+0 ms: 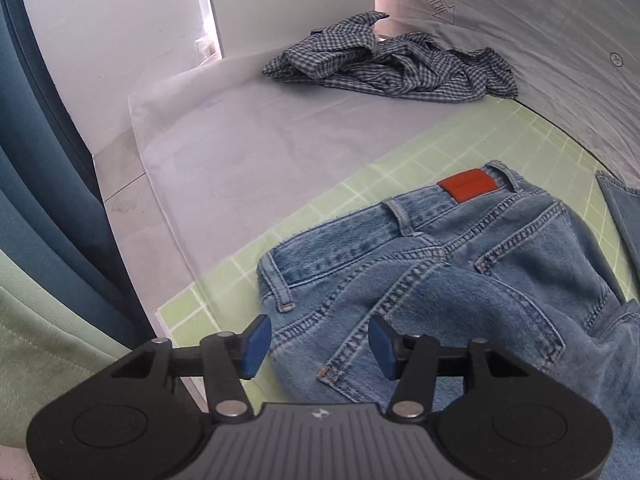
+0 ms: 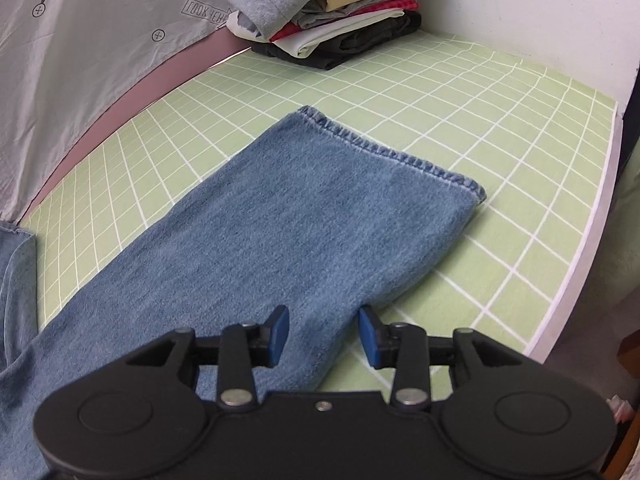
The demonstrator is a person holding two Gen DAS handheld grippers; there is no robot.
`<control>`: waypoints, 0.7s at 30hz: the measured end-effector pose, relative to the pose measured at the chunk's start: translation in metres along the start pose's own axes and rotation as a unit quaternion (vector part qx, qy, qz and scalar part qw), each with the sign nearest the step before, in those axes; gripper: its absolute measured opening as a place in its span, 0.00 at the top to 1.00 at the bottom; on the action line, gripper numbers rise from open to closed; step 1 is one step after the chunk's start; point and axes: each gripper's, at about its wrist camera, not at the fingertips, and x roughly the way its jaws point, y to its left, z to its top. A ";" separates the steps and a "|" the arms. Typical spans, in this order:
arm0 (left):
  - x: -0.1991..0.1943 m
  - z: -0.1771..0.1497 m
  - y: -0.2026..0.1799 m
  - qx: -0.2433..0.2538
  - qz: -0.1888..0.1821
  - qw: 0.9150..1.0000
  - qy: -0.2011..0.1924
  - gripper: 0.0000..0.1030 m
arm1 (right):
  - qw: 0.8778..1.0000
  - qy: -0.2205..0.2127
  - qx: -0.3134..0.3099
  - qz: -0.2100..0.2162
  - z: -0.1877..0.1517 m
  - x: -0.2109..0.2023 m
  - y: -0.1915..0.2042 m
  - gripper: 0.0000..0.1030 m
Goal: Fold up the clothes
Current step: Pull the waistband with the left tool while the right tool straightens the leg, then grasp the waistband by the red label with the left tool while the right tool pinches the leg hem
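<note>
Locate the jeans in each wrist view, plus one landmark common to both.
Left wrist: jeans at lower right, waistband and back pockets up, beyond the open left gripper.
Right wrist: jeans centre, one leg running to its hem, beyond the open right gripper.
Shared landmark: green grid mat under the jeans.

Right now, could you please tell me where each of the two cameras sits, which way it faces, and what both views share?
Left wrist: sits on the left gripper, looking forward over the jeans waistband toward a crumpled checked shirt; its open jaws show, no hand.
Right wrist: sits on the right gripper, looking along a jeans leg toward a stack of folded clothes; its open jaws show, no hand.
Shared: the jeans, the green grid mat and the grey printed sheet.
</note>
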 end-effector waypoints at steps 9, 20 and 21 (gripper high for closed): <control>-0.015 -0.032 -0.054 0.047 -0.027 0.998 0.012 0.29 | 0.989 -0.091 -0.068 -0.097 0.045 -0.010 0.014 0.30; -0.002 -0.001 -0.097 0.101 -0.047 0.994 -0.002 0.18 | 0.985 -0.098 -0.134 -0.041 0.069 0.024 0.108 0.17; 0.001 0.004 -0.100 0.106 -0.048 0.993 -0.004 0.18 | 0.985 -0.095 -0.139 -0.031 0.070 0.028 0.121 0.17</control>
